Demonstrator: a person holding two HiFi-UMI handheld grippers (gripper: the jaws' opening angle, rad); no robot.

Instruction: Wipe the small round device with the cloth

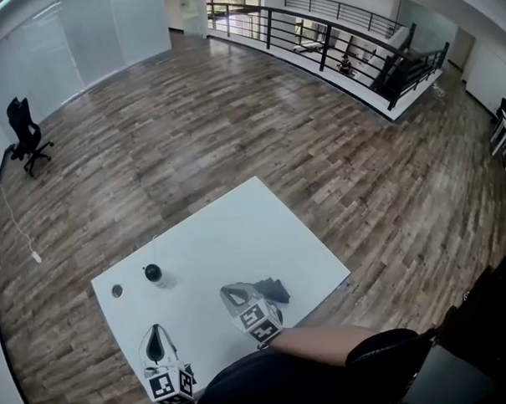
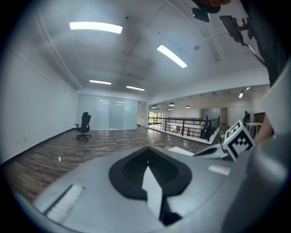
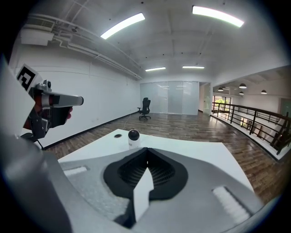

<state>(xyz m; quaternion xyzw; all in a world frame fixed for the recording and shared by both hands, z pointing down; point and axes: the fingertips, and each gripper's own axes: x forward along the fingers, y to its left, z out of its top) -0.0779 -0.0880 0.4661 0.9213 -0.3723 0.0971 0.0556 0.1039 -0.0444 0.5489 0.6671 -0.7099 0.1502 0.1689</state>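
Note:
The small round device (image 1: pixel 154 274), a black ball on a white base, stands on the white table (image 1: pixel 237 231) at its left side; in the right gripper view the device (image 3: pixel 133 136) sits just beyond the jaws. A dark cloth (image 1: pixel 273 289) lies crumpled on the table right beside my right gripper (image 1: pixel 232 290), not held. The right gripper (image 3: pixel 146 149) is shut with nothing between its jaws. My left gripper (image 1: pixel 156 330) hovers near the table's front left and points past the device; this left gripper (image 2: pixel 147 148) is also shut and empty.
A round hole (image 1: pixel 117 291) is set in the tabletop left of the device. Wooden floor surrounds the table. A black office chair (image 1: pixel 24 133) stands far left, and a railing (image 1: pixel 330 43) runs along the back.

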